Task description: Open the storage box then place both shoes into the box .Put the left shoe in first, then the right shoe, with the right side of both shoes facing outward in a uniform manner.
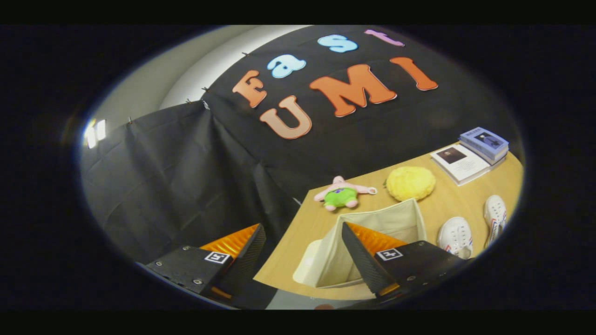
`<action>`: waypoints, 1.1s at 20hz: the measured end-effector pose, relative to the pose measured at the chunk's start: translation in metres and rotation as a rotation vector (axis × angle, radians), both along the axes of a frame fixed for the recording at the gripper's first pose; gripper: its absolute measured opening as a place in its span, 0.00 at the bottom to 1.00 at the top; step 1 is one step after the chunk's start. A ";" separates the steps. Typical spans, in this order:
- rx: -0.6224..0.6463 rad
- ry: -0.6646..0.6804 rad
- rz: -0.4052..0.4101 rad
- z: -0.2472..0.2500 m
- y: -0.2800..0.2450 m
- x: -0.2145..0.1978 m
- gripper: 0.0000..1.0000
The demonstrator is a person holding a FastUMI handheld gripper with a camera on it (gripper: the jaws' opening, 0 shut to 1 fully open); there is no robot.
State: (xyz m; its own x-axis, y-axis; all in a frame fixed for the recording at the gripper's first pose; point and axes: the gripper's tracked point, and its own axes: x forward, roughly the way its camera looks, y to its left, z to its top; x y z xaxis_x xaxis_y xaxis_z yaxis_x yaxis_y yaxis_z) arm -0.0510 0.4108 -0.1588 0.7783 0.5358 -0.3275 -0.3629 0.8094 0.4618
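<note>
Above the table [437, 204], the gripper [302, 253] is hovering, jaws spread (nothing between); box [372, 232] sitting open, shoes [456, 236] at three o'clock.

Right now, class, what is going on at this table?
A hand-held tool hangs open above the table's near edge, gripping nothing. The beige box lies just ahead of its fingers, already open and seemingly empty. Two white shoes sit on the table beside the box, not yet packed. Beyond the box lie a plush toy, a yellow sponge and some books.
</note>
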 end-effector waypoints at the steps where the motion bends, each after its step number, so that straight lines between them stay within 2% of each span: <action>1: -0.018 -0.019 -0.036 0.001 -0.014 0.006 0.98; 6: -0.179 -0.083 -0.187 -0.013 -0.095 0.029 0.98; 10: -0.220 -0.087 -0.303 -0.032 -0.156 0.038 0.98; 13: -0.293 -0.062 -0.372 -0.065 -0.200 0.041 0.98; 17: -0.371 -0.003 -0.409 -0.109 -0.240 0.040 0.98; 22: -0.412 0.093 -0.387 -0.166 -0.262 0.032 0.98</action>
State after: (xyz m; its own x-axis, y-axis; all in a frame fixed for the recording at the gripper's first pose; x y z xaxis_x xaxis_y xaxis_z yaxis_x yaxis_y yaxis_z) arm -0.0192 0.1492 -0.3244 0.8505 0.0309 -0.5251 0.0230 0.9951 0.0958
